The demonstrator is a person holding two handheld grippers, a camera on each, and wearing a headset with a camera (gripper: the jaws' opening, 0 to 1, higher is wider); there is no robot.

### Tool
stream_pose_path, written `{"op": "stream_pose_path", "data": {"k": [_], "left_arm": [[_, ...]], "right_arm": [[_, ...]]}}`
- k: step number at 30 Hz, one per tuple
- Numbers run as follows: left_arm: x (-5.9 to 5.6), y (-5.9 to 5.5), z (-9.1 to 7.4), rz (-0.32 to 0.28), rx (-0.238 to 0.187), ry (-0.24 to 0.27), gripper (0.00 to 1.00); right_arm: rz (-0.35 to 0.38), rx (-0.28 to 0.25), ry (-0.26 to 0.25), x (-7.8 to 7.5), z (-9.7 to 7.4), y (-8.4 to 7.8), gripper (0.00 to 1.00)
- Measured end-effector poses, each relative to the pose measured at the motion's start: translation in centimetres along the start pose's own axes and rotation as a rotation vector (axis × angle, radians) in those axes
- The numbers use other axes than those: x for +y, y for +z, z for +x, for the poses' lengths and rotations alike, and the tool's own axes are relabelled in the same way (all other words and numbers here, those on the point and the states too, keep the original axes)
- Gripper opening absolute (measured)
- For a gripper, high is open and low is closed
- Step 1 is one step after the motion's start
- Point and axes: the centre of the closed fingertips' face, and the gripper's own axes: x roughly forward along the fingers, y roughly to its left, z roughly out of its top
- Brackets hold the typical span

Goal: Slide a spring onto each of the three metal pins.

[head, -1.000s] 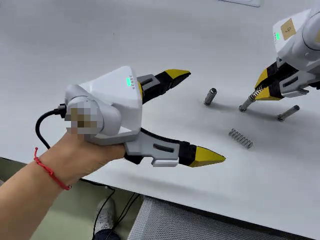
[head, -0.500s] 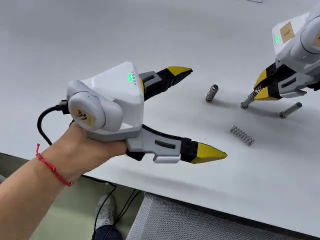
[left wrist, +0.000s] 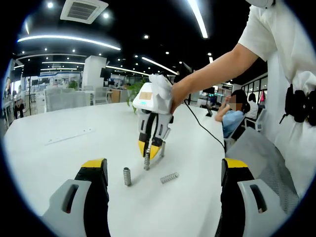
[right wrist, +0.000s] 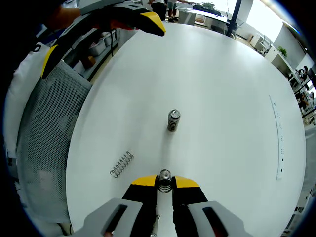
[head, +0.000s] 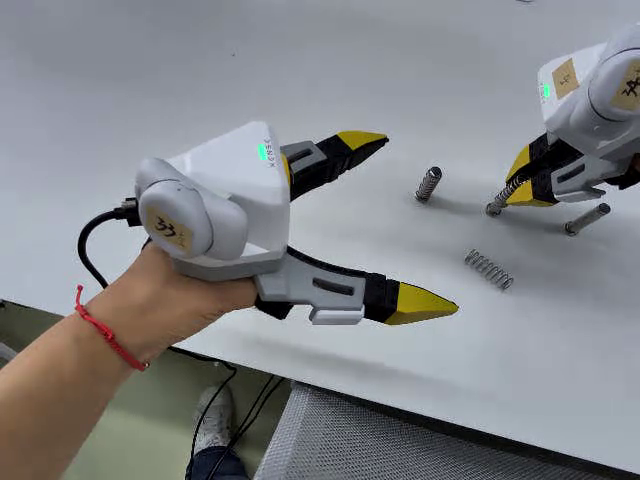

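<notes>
In the head view the left gripper (head: 400, 222) sits in a hand (head: 180, 305) over the near edge of the white bench (head: 200, 80), its black fingers (head: 420, 305) with yellow tips spread wide, released and grasping nothing. Well apart, at the upper right, the right gripper (head: 512, 190) points down with its fingers clenched on the held pin (head: 500, 200). This is a slim grey metal rod, tilted, with a coil wound around its upper part and its lower end at the bench surface. Near it on the left the standing pin (head: 429, 183) is on end, wrapped in a coil along its length. The bare pin (head: 586, 219) lies flat just beside the right gripper, and the loose spring (head: 488, 269), a thin open silver coil, lies on its side nearer the person, between the two grippers. In the left gripper view the standing pin (left wrist: 127, 176) is upright between the two open fingers, with the loose spring (left wrist: 169, 177) to its right and the held pin (left wrist: 146, 160) hanging slantwise from the right gripper beyond. In the right gripper view the yellow tips press on either side of the held pin's coiled end (right wrist: 165, 180). The standing pin (right wrist: 173, 120) is ahead, and the loose spring (right wrist: 121, 164) lies off to the left.
</notes>
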Motion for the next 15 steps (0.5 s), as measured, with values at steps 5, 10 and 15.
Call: {"op": "stream_pose_path", "data": {"k": [5, 10, 15], "left_arm": [[-0.01, -0.05, 0.04, 0.0, 0.001, 0.0, 0.95], [-0.04, -0.08, 0.04, 0.0, 0.003, 0.0, 0.94], [0.03, -0.09, -0.02, 0.0, 0.005, 0.002, 0.94]], "right_arm": [[0.001, 0.005, 0.001, 0.2, 0.41, -0.04, 0.07], [0.003, 0.006, 0.002, 0.25, 0.82, -0.13, 0.08], [0.007, 0.006, 0.003, 0.38, 1.01, -0.12, 0.08]]}}
